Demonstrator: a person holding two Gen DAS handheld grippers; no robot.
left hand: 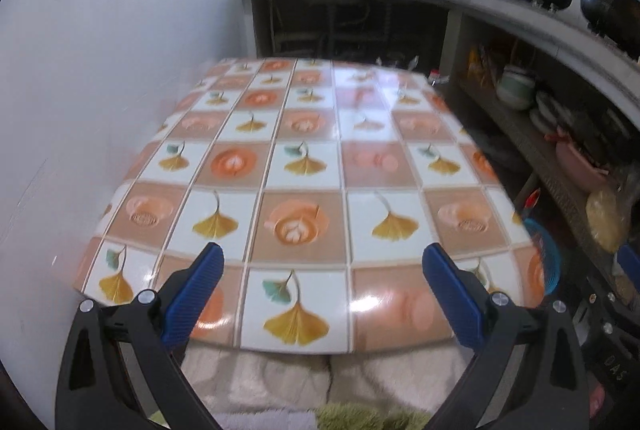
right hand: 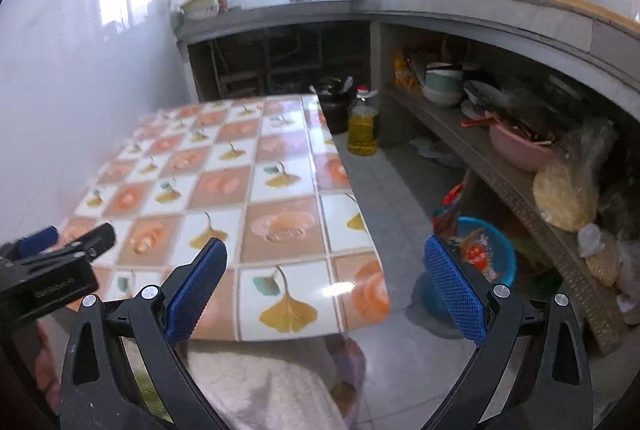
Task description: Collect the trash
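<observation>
Kitchen, tiled surface bare | left tool agape, empty | right tool agape, empty | trash sits in blue bin on floor beside surface | risk: blur suggests motion; right tool could clip surface edge or bin.

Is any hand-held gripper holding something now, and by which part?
Nothing is held. The left hand-held gripper and the right hand-held gripper are both open, with nothing between their fingers, above the table.
</observation>
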